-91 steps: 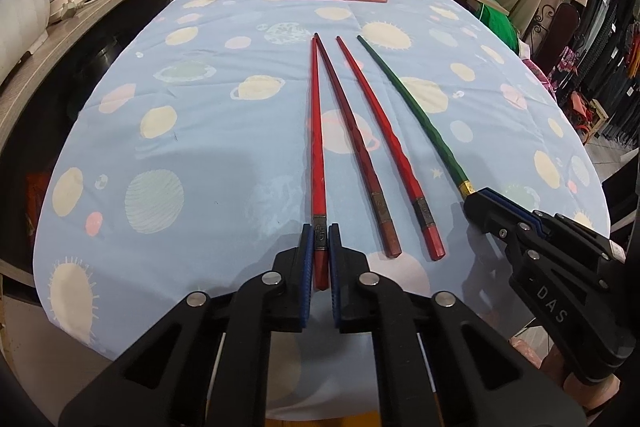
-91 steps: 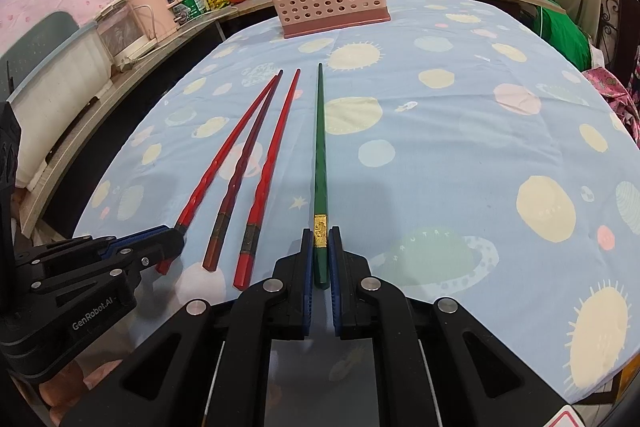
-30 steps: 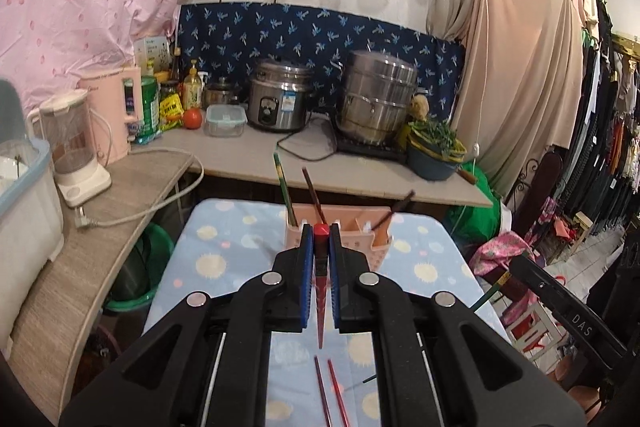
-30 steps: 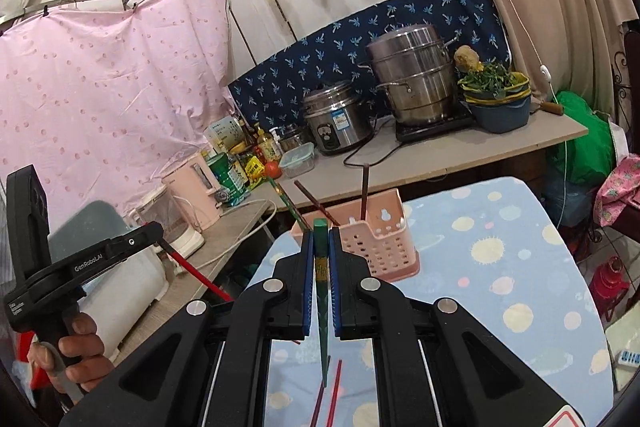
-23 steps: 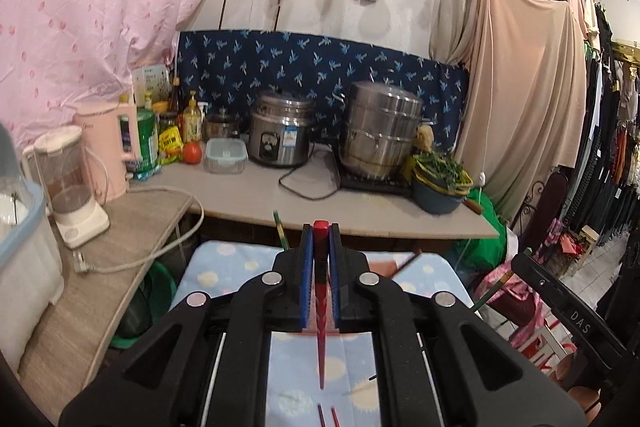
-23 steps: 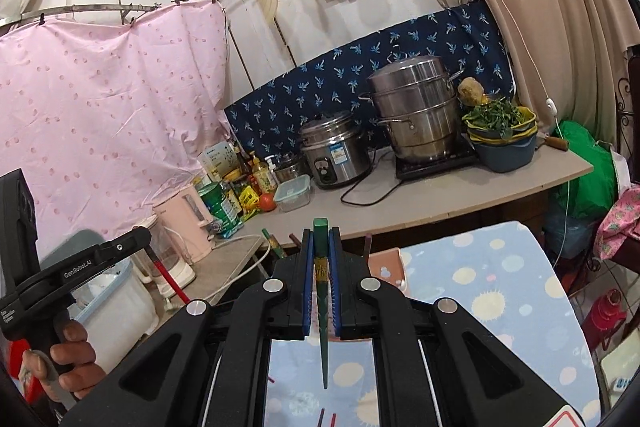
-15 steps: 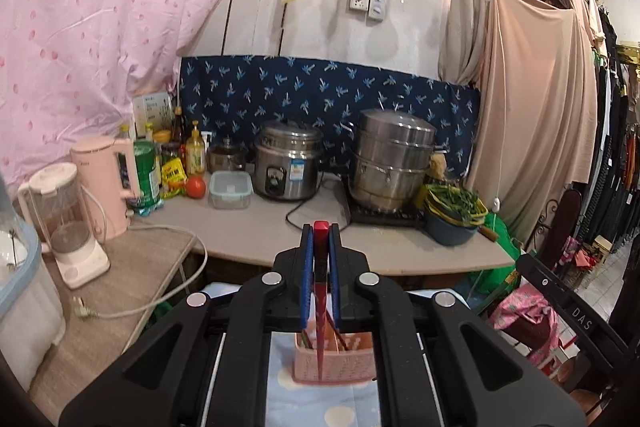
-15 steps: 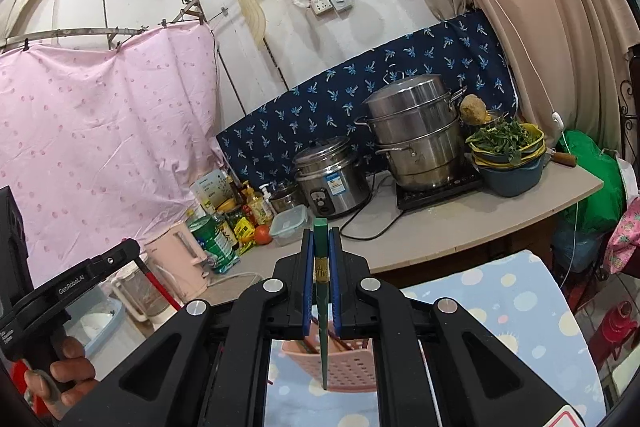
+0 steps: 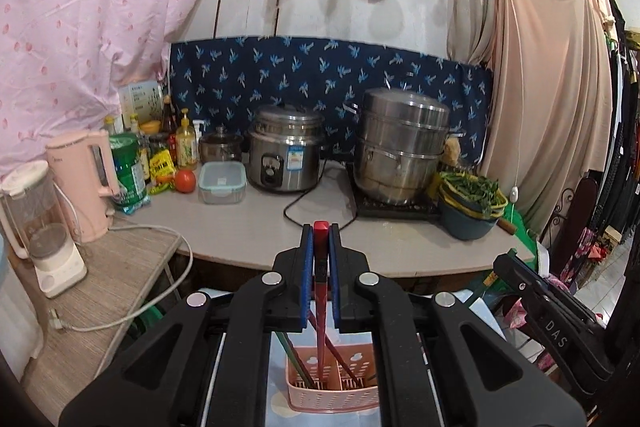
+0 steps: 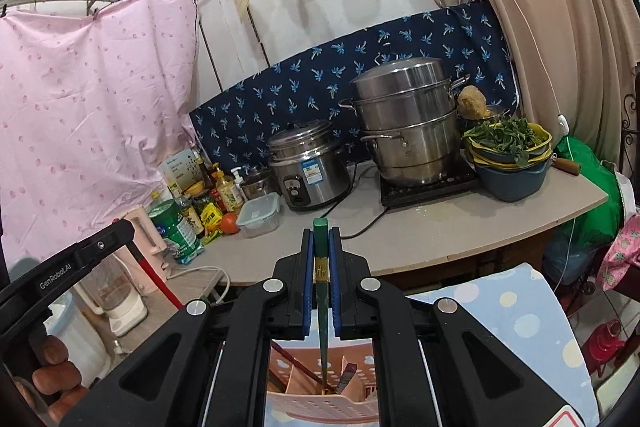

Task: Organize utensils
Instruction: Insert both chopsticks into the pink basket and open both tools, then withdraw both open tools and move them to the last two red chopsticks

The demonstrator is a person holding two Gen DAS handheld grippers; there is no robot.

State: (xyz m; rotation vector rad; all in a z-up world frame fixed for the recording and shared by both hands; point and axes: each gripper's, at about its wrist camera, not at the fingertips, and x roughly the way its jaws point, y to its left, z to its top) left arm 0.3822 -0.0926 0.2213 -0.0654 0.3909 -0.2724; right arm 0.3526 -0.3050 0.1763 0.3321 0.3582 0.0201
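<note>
My left gripper is shut on a red chopstick that hangs tip down over the pink perforated holder on the blue patterned tablecloth. My right gripper is shut on a green chopstick with a gold band, its tip pointing down into the pink holder. Several chopsticks lean inside the holder. The right gripper shows at the right edge of the left wrist view. The left gripper and the red chopstick show at the left of the right wrist view, with a hand below.
Behind the table runs a counter with a rice cooker, a steel steamer pot, a bowl of greens, bottles and a food box. A pink kettle and a blender stand on the left shelf.
Both grippers moved forward with their chopsticks. The holder slid from ahead to directly below the tips, and the counter came closer.
</note>
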